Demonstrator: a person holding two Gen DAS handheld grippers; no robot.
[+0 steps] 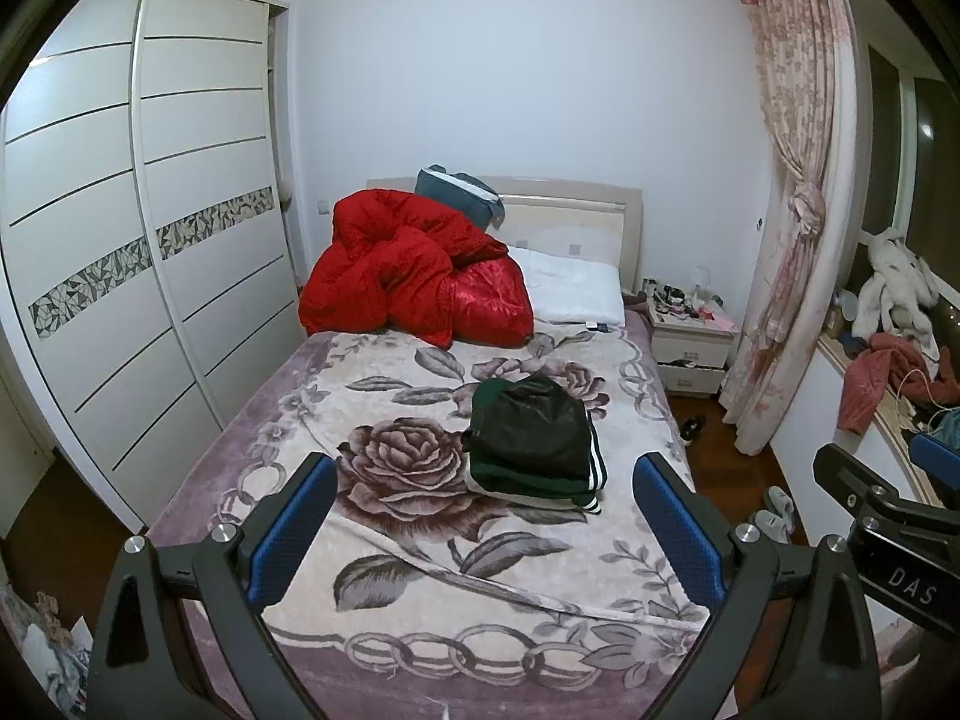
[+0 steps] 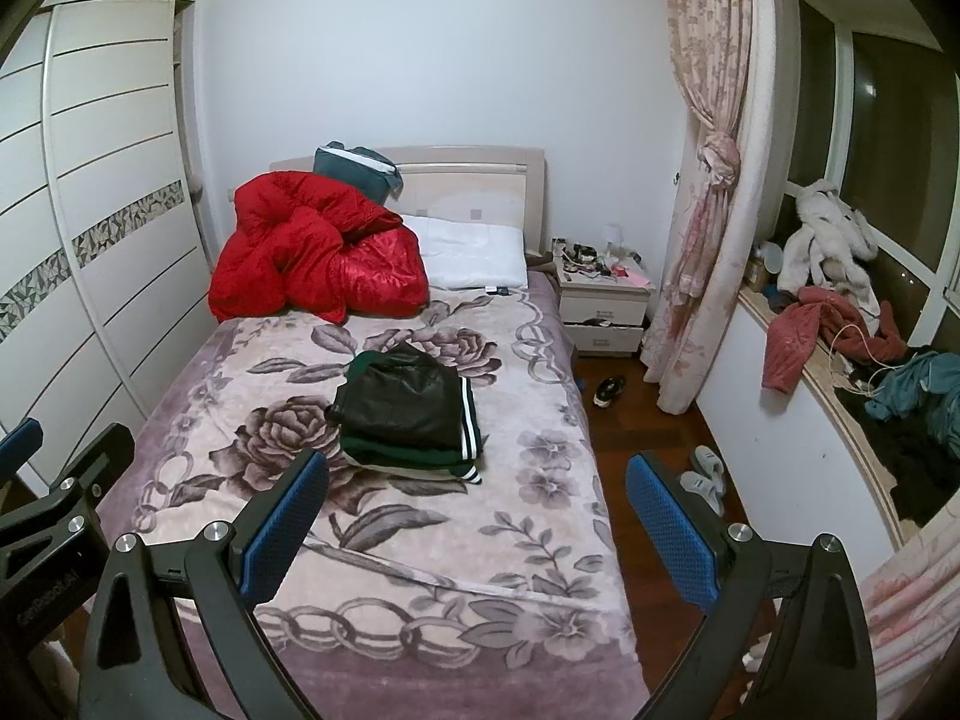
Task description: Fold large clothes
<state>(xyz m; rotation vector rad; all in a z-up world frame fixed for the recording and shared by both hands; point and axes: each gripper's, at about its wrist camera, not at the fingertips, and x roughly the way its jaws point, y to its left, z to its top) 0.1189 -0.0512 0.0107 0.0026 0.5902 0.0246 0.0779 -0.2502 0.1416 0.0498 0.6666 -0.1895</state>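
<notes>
A folded stack of dark clothes [image 1: 531,441], a black shiny garment on top of a green one with white stripes, lies in the middle of the floral bed cover [image 1: 420,540]. It also shows in the right wrist view [image 2: 408,414]. My left gripper [image 1: 483,531] is open and empty, held above the foot of the bed, short of the stack. My right gripper [image 2: 477,531] is open and empty beside it, over the bed's right edge. The right gripper's body shows at the right of the left wrist view [image 1: 882,516].
A red quilt [image 1: 414,276] and a white pillow [image 1: 576,291] lie at the bed's head. A white wardrobe [image 1: 120,240] stands left. A nightstand [image 2: 603,300], pink curtain [image 2: 708,180], cluttered window sill [image 2: 852,348], shoe [image 2: 609,390] and slippers [image 2: 708,474] are on the right.
</notes>
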